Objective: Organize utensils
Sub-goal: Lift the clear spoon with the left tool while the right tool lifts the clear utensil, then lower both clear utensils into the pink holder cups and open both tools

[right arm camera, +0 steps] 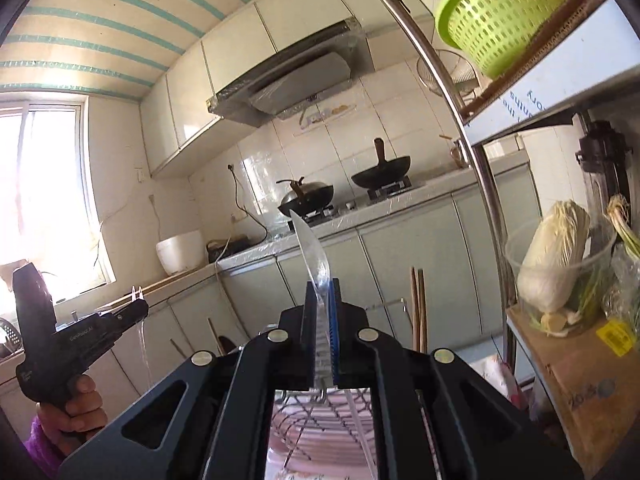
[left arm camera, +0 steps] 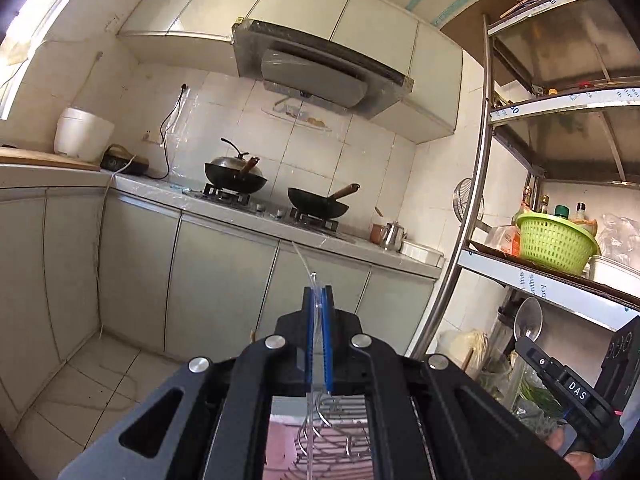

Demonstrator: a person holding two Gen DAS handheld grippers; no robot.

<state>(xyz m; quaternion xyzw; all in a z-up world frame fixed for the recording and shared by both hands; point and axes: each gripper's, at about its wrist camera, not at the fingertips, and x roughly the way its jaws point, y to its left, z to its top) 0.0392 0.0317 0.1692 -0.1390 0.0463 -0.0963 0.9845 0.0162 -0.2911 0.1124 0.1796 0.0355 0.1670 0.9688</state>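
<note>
My left gripper (left arm camera: pixel 318 296) is shut on a clear plastic utensil (left arm camera: pixel 310 276), seen edge-on, its thin tip pointing up toward the stove. It also shows in the right wrist view (right arm camera: pixel 138 294), with the utensil's handle hanging below it. My right gripper (right arm camera: pixel 322 292) is shut on a clear plastic knife (right arm camera: pixel 310 246), blade pointing up. In the left wrist view the right gripper (left arm camera: pixel 524 334) is at the right edge with a clear spoon-shaped piece (left arm camera: pixel 528 316) above it. A wire rack (right arm camera: pixel 320 412) lies below both grippers.
A steel shelf post (left arm camera: pixel 464 220) rises on the right. A green basket (left arm camera: pixel 556 240) and bottles stand on the shelf. Two woks (left arm camera: pixel 316 202) sit on the stove. Wooden chopsticks (right arm camera: pixel 418 312) stand by the rack. A container of cabbage (right arm camera: pixel 556 264) sits on a box.
</note>
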